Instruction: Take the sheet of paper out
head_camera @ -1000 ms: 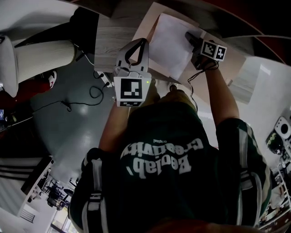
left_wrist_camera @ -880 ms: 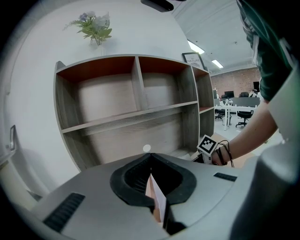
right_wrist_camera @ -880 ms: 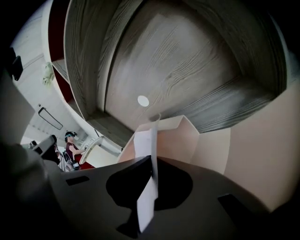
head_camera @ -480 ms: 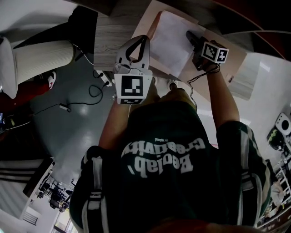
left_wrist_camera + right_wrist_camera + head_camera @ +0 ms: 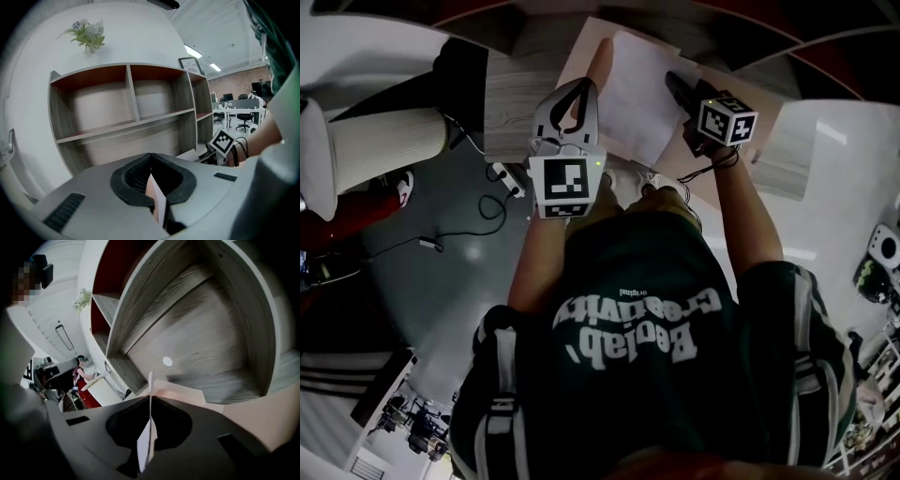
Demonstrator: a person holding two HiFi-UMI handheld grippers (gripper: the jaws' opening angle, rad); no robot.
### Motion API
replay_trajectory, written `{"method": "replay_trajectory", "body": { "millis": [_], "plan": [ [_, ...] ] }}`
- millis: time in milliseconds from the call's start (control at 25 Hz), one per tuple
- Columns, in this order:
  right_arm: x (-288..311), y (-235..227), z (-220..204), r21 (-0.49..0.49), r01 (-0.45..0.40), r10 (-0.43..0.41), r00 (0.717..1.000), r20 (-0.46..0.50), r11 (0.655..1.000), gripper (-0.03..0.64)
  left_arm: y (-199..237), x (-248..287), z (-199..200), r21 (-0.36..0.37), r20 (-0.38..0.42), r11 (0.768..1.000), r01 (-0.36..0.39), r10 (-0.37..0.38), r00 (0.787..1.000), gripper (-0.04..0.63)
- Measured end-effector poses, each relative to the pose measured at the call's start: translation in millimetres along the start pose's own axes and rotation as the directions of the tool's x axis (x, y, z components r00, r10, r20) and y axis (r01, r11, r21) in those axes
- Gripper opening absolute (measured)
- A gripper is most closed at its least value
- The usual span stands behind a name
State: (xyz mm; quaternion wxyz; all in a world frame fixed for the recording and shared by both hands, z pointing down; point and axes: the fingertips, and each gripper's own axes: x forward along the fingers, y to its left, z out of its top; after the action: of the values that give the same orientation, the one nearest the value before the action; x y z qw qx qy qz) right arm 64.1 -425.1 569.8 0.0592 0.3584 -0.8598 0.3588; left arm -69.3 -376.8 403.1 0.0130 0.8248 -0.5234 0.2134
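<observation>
A white sheet of paper [image 5: 636, 86] lies in a tan folder [image 5: 577, 49] on the wooden desk. My right gripper [image 5: 672, 82] is shut on the sheet's right edge; in the right gripper view the sheet [image 5: 149, 427] stands edge-on between the closed jaws of the right gripper [image 5: 151, 398], with the pink folder [image 5: 180, 392] just beyond. My left gripper [image 5: 584, 86] is shut on the folder's left flap [image 5: 599, 62], which stands raised. In the left gripper view the pinkish flap [image 5: 157, 202] is pinched in the left gripper [image 5: 151, 155].
A wooden shelf unit [image 5: 131, 101] with open compartments rises behind the desk. A white chair [image 5: 375, 131] stands at the left, and cables [image 5: 492, 187] run over the grey floor. A white table [image 5: 834, 159] is at the right.
The right gripper has risen and rolled with the sheet's edge. The left gripper has lifted slightly, and the folder's left flap now stands up beside the sheet.
</observation>
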Motion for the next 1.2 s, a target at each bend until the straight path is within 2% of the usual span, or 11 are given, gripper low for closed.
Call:
{"method": "replay_trajectory", "body": {
  "millis": [160, 400, 520, 720, 960, 1200],
  "plan": [
    [-18.7, 7.2, 15.2, -0.031, -0.013, 0.014, 1.0, 0.027, 0.999, 0.034, -13.8, -4.9, 16.0, 0.006, 0.015, 1.0, -0.018, 0.018, 1.0, 0.018],
    [-35.2, 17.7, 28.7, -0.061, 0.001, 0.004, 0.997, 0.077, 0.998, 0.034, -26.6, -11.1, 14.4, -0.008, 0.026, 0.999, -0.052, 0.052, 0.998, 0.018],
    [-44.7, 25.8, 39.7, -0.087, 0.02, -0.01, 0.994, 0.109, 0.996, 0.034, -36.0, -13.0, 15.4, 0.0, 0.028, 0.999, -0.041, 0.041, 0.999, 0.018],
    [-61.6, 47.4, 60.2, -0.178, 0.072, -0.044, 0.987, 0.158, 0.981, 0.034, -40.7, -17.1, 24.9, 0.035, 0.057, 0.999, -0.015, 0.013, 0.998, 0.018],
    [-74.2, 74.7, 81.1, -0.212, 0.136, -0.087, 0.97, 0.226, 0.968, 0.034, -25.9, -21.7, 39.5, 0.054, 0.115, 0.999, 0.005, -0.011, 0.993, 0.018],
    [-83.1, 106.3, 94.0, -0.241, 0.256, -0.182, 0.94, 0.288, 0.936, 0.034, 0.2, -35.0, 45.9, 0.029, 0.141, 0.999, 0.043, -0.046, 0.989, 0.018]
  ]
}}
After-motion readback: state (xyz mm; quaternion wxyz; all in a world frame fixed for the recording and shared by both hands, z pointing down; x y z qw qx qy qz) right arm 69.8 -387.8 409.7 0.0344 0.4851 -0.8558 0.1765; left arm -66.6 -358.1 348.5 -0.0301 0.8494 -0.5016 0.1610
